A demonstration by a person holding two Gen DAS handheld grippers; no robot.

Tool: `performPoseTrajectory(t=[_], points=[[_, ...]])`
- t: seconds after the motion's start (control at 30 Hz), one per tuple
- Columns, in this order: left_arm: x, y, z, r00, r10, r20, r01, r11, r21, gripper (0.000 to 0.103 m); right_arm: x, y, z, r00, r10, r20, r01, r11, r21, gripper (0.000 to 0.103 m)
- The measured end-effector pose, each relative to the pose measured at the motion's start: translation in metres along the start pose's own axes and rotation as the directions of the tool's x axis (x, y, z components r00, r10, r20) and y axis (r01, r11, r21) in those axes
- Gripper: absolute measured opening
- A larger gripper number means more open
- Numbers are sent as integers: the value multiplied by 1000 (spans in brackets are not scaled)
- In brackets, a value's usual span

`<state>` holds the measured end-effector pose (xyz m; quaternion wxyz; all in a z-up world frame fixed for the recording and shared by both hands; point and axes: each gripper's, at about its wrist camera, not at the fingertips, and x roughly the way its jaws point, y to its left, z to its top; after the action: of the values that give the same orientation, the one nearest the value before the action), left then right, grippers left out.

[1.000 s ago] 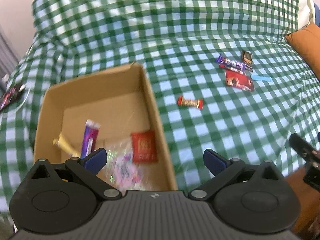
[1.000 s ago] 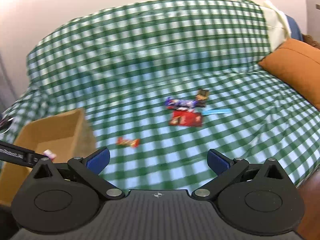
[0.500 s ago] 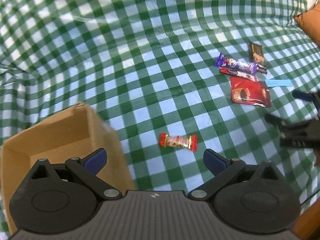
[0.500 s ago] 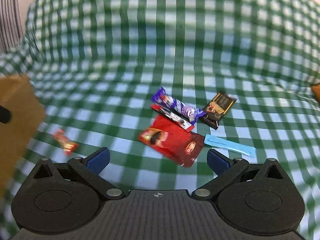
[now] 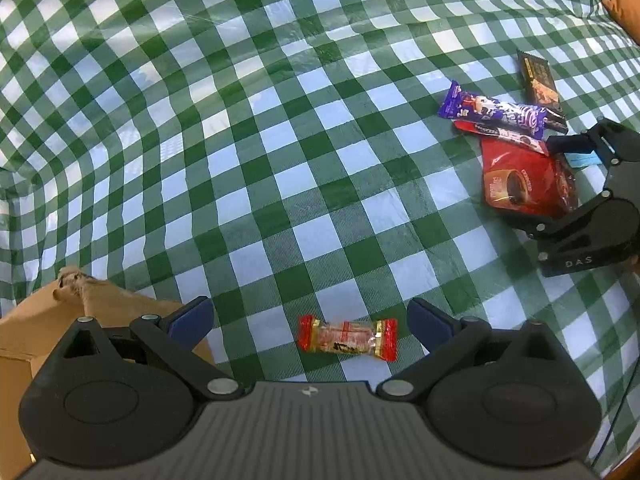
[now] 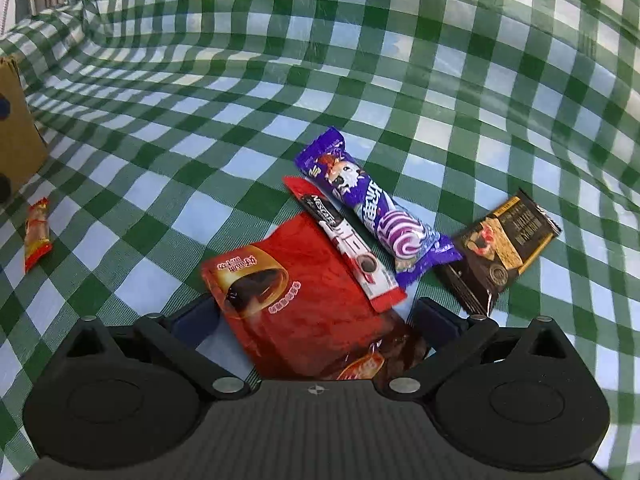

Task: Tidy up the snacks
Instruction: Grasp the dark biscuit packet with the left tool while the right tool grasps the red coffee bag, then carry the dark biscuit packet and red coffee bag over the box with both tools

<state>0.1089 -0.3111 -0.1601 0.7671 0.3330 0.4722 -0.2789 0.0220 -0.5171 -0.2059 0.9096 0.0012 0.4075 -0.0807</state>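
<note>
Right gripper [image 6: 316,320] dropped onto red Nescafe pouch [image 6: 304,300], jaws spread.

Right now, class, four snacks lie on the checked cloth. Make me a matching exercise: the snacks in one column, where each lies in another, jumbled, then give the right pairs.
Column one:
1. small red and gold candy
2. large red pouch
3. purple wrapper
4. dark brown packet

Column two:
A. at the far right of the pile
B. alone, between the left gripper's fingers
C. between the right gripper's fingers
D. beside the slim red sachet, above the pouch

Pairs: 1-B, 2-C, 3-D, 4-A
</note>
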Motion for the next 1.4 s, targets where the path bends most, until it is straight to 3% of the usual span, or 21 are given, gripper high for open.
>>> performPoseTrajectory(t=[0.03,0.17,0.37,0.57,0.73,0.87,0.97,1.1,1.17,1.23,1.27,1.3,1.33,1.4], points=[[1,0,1,1000,0,-2,0,1000,1,103,0,1,0,1000,0,3,0,1000,-3,102],[-1,-2,6,1000,4,9,-4,1000,6,103,-18,7,-11,998,-7,61,7,1000,3,71],[-11,-10,17,998,15,60,-16,999,30,103,-46,15,-29,994,-35,100,32,999,34,54],[-15,-33,39,986,-3,165,-18,992,128,103,-87,18,-58,988,-118,98,106,986,127,52],[-8,-74,84,962,-84,258,12,964,266,103,-113,2,-77,965,-250,78,222,940,260,52],[5,-123,135,957,-194,215,110,930,351,103,-119,-14,-90,931,-365,24,334,873,355,52],[22,-156,167,959,-247,140,194,930,311,103,-116,-27,-101,912,-407,-42,386,823,416,53],[61,-201,197,973,-223,53,201,942,269,103,-112,-42,-116,884,-460,-87,441,757,482,55],[79,-215,205,983,-184,24,173,955,241,103,-110,-45,-120,883,-464,-77,433,739,517,59],[92,-222,207,982,-189,-3,185,962,201,102,-107,-44,-124,879,-473,-64,433,732,526,63],[90,-219,206,978,-207,27,200,965,167,97,-106,-44,-125,876,-479,-59,436,731,525,63],[86,-216,204,971,-234,49,225,963,149,77,-106,-41,-126,873,-485,-54,439,730,524,63],[80,-215,203,964,-260,58,248,956,153,50,-108,-39,-126,870,-490,-51,441,729,524,62],[71,-210,202,963,-263,55,252,954,162,43,-108,-36,-125,866,-498,-50,447,725,524,57]])
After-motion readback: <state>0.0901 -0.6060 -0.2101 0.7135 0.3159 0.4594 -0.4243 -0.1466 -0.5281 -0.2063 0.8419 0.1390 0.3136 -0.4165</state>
